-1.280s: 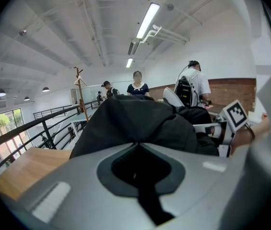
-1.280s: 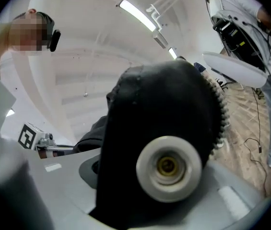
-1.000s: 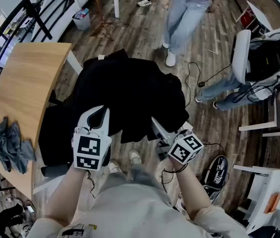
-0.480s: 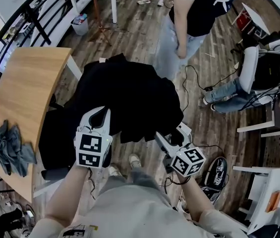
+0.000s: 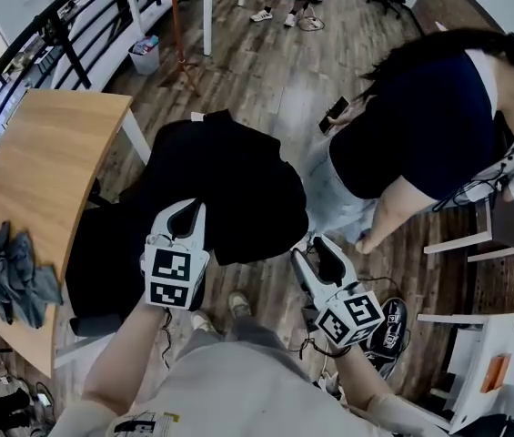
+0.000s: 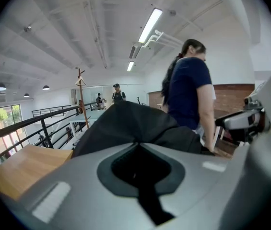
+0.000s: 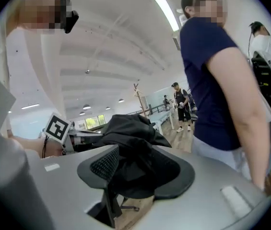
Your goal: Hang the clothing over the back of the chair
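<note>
The black clothing [image 5: 225,185] lies bunched over the back of a black office chair [image 5: 93,253]. My left gripper [image 5: 188,206] stands at the garment's near edge. In the left gripper view its jaws [image 6: 137,143] meet at the tips with black cloth [image 6: 130,121] gathered there. My right gripper [image 5: 313,247] is off the garment, to its lower right. Its jaws are closing with nothing between them. In the right gripper view the clothing [image 7: 125,128] shows through the gap [image 7: 134,174], heaped on the chair's mesh back [image 7: 104,164].
A person in a navy top [image 5: 420,126] stands close at the right, next to the chair. A wooden table [image 5: 38,153] with a grey cloth [image 5: 15,276] is at the left. Cables and a dark shoe [image 5: 393,321] lie on the floor by my right side.
My right gripper has drawn back from the garment, toward the lower right. The person in navy has stepped in close at the right. My left gripper has stayed put.
</note>
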